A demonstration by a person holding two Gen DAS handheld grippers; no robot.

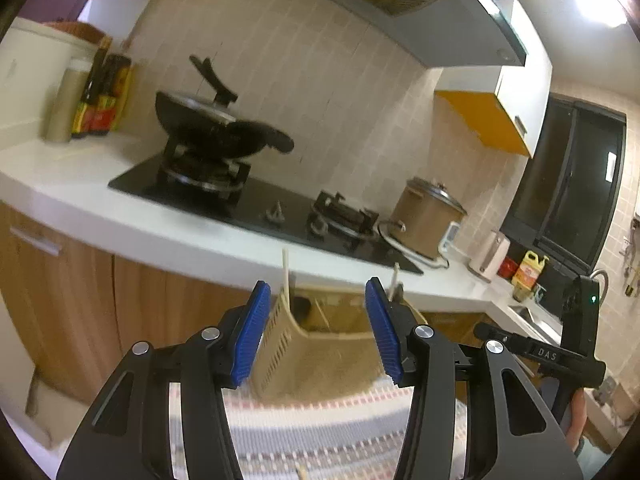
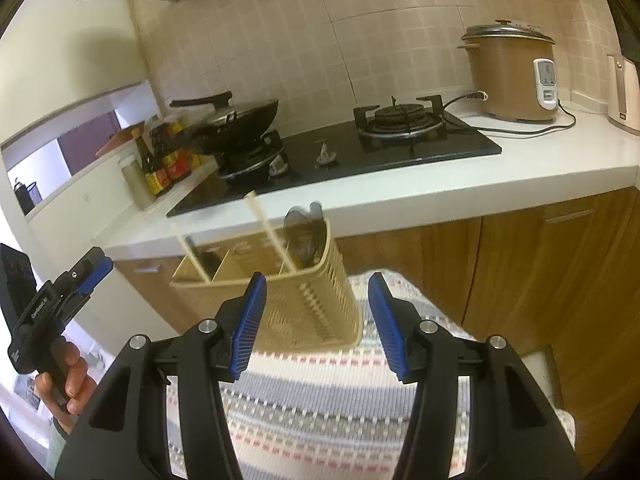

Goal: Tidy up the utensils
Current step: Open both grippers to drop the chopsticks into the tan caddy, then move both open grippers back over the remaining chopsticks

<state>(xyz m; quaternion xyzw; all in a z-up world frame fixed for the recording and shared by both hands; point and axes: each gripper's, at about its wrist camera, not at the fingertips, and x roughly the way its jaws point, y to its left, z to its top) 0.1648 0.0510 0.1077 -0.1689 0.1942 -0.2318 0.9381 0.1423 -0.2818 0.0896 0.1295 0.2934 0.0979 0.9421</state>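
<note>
The caddy (image 2: 280, 280) is seen standing on a striped cloth (image 2: 320, 392) near the worktop (image 2: 520, 168), with chopsticks (image 2: 272, 236) and spoons (image 2: 304, 232) upright in its compartments. Both the left tongs (image 1: 316, 328) and right tongs (image 2: 316, 320) are held released and empty. The caddy lies just ahead of both, long axis left to right; the right tongs are judged slightly nearer.

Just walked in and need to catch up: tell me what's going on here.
A person holds a hand-held gripper in each hand over a striped cloth, in front of a kitchen counter. A beige caddy stands on the cloth with chopsticks and spoons in its compartments. The left gripper and right gripper are both open and point at the caddy; neither holds anything.
</note>
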